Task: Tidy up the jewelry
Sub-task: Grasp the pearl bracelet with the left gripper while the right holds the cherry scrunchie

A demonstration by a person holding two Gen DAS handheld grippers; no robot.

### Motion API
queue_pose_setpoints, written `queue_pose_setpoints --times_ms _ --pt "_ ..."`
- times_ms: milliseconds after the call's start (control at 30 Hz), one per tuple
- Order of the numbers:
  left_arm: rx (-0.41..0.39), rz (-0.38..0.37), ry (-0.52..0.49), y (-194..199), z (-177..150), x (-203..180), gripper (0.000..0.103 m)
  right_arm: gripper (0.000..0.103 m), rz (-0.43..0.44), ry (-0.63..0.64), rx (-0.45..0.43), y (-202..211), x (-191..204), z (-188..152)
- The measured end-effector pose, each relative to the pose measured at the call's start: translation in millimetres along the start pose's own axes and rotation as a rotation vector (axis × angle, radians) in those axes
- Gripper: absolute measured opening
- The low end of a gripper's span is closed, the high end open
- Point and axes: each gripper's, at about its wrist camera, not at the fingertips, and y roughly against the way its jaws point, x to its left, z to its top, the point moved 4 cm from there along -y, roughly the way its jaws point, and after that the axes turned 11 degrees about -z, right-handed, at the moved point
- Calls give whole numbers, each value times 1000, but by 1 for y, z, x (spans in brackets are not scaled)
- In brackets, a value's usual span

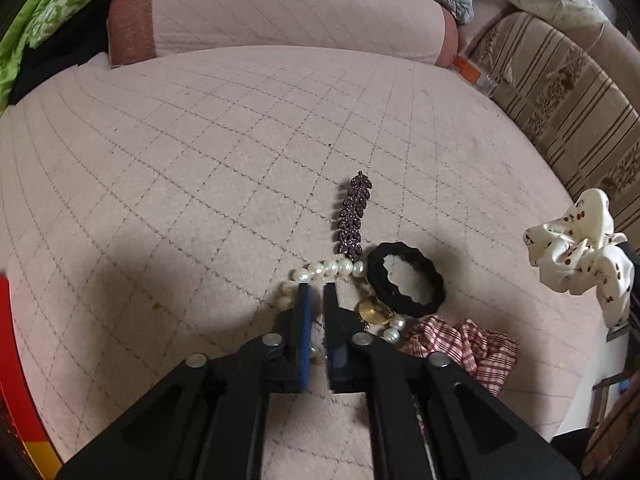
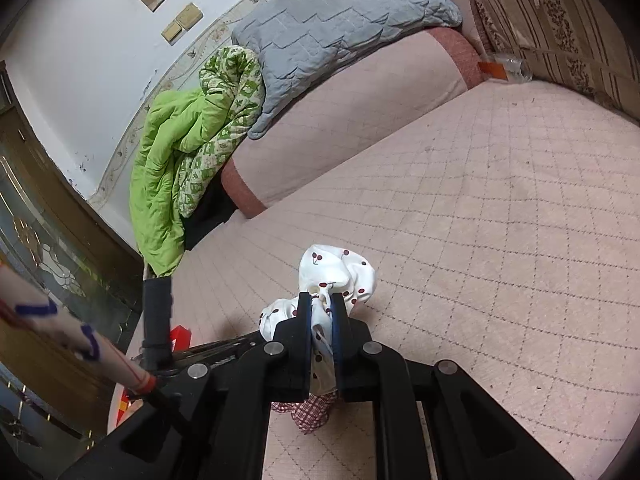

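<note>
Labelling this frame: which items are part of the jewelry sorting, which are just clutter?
Job:
pearl bracelet
purple beaded clip
black hair tie
cherry-print scrunchie, in right gripper
red checked scrunchie

Clutter:
grey pillow
green blanket
clear bottle

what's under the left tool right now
The pearl bracelet with its gold piece lies on the pink quilt beneath the left tool. Its fingers hide several pearls.

No readable text, labels or numbers in either view.
</note>
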Motion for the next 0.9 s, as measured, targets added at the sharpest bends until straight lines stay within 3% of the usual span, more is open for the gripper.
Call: queue_pose_setpoints --times_ms 33,133,433,633,800,867,900 --pt "2 8 -6 -2 0 0 20 11 2 -1 4 -1 0 -1" --pt "3 30 -35 -5 2 -5 25 11 22 -4 14 -3 2 -1" --pt "-37 68 -80 8 10 -9 25 12 35 -2 21 -5 3 -1" --pt "-1 140 -94 -7 9 5 25 12 35 4 27 -7 5 -2" --pt "-17 171 -138 -16 12 5 26 12 32 7 31 -8 6 -3" --pt "-31 179 -137 -18 13 5 22 12 28 6 31 -9 5 -3" --pt "-40 194 -147 -17 13 3 13 12 27 5 31 -9 5 -3"
